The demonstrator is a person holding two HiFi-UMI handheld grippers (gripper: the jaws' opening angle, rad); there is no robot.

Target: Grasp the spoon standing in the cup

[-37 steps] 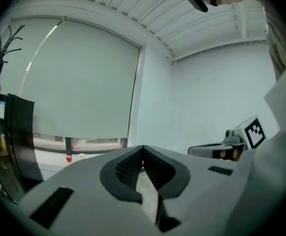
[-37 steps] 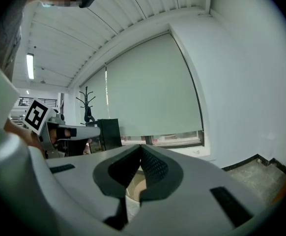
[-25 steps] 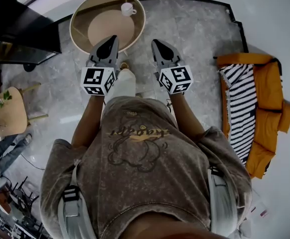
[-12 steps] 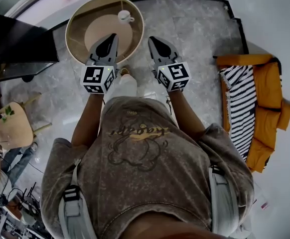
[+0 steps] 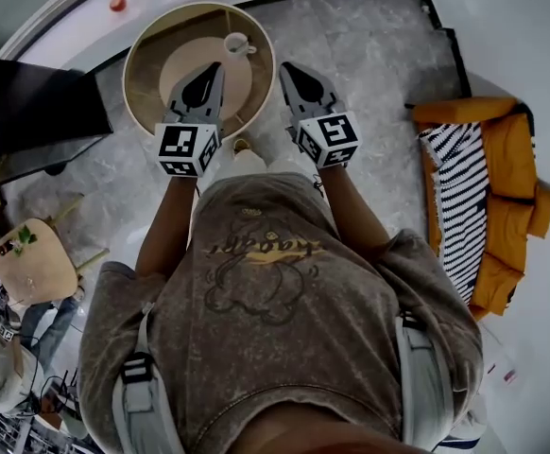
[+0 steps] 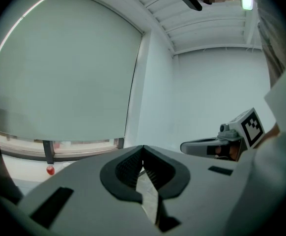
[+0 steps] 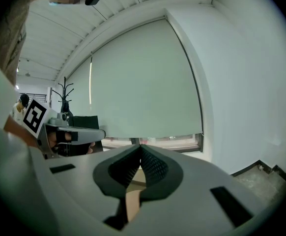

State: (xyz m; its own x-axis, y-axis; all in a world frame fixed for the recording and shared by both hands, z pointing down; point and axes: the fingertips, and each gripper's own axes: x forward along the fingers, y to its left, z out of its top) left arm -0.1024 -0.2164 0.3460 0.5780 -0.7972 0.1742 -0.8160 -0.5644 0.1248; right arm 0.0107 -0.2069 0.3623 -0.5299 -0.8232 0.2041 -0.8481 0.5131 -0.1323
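A white cup [image 5: 237, 43] stands on the far side of a round wooden table [image 5: 147, 74] in the head view; the spoon in it is too small to make out. My left gripper [image 5: 215, 66] is held out over the table's near part, jaws shut and empty, short of the cup. Beside it, my right gripper [image 5: 283, 66] reaches the table's right rim, also shut and empty. In the left gripper view the pads of the left gripper [image 6: 143, 150] meet; in the right gripper view those of the right gripper [image 7: 140, 149] meet. Cup and table are hidden in both gripper views.
An orange sofa [image 5: 516, 159] with a striped blanket [image 5: 459, 197] stands at the right. A black cabinet [image 5: 29, 102] lies left of the table, a small wooden stool [image 5: 34, 268] lower left. A red object [image 5: 116, 4] sits by the far wall. Grey stone floor surrounds the table.
The person has stepped toward the round table. Both grippers now reach over its near edge, and the cup lies closer to their tips. Both stay shut.
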